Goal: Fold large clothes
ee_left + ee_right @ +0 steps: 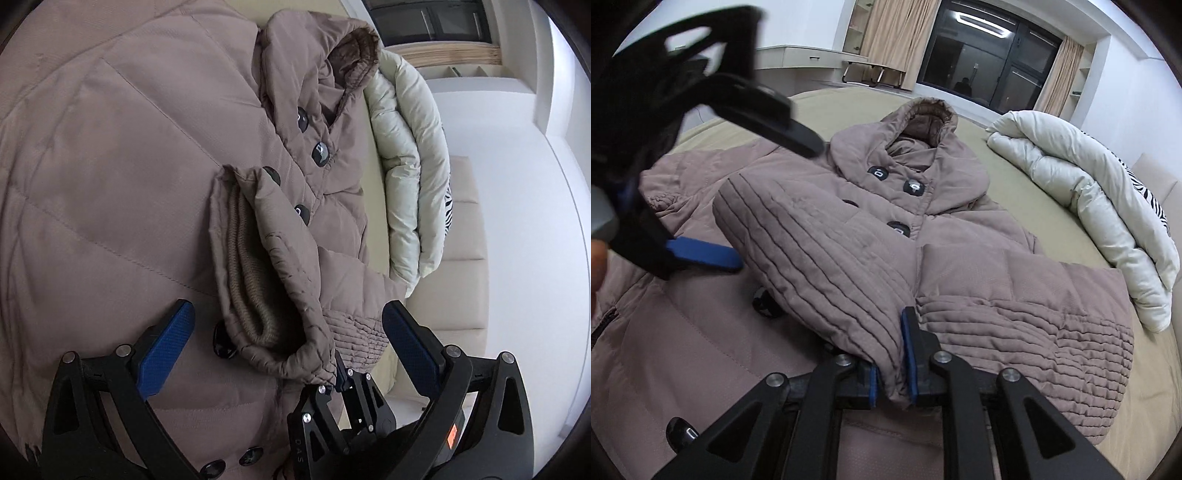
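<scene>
The brown coat (849, 229) lies buttoned on the bed (1034, 206), its sleeve (820, 258) pinched at the cuff by the right gripper (892, 373) (presumably to fold it across the chest), while the left gripper (288, 332) hangs spread wide, holding nothing.

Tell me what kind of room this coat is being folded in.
Most likely a bedroom. The coat lies on a bed beside a bundled white duvet, and a big curtained window fills the far wall.
</scene>
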A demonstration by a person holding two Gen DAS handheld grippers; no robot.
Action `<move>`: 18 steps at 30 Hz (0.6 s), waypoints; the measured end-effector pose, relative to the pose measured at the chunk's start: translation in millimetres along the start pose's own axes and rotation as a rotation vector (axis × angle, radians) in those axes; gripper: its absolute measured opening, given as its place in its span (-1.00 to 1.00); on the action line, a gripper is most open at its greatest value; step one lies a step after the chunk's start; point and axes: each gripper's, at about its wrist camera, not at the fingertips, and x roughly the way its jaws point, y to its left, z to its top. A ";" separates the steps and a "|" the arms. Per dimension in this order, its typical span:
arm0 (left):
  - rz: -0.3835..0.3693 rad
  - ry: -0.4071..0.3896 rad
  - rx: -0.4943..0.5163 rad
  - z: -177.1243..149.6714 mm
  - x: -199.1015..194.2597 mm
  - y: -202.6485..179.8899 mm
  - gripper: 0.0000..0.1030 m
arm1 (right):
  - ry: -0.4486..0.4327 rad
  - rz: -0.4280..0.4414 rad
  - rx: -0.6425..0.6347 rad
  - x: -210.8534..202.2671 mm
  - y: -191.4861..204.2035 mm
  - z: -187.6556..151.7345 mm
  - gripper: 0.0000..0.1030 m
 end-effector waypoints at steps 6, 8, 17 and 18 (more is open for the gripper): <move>0.040 0.068 0.071 12.4 25.4 -16.5 -0.58 | -0.030 0.116 0.089 -19.1 -5.8 -8.5 0.73; 0.026 0.028 0.086 19.0 12.3 -23.9 -0.60 | -0.044 0.153 0.173 -33.8 -20.3 -17.7 0.73; -0.041 -0.222 0.052 56.8 -90.8 -23.3 -0.61 | -0.056 0.602 1.195 -23.1 -164.0 -102.4 0.74; -0.042 -0.232 0.040 60.3 -95.7 -19.8 -0.61 | -0.055 0.644 1.229 -16.7 -165.6 -100.8 0.74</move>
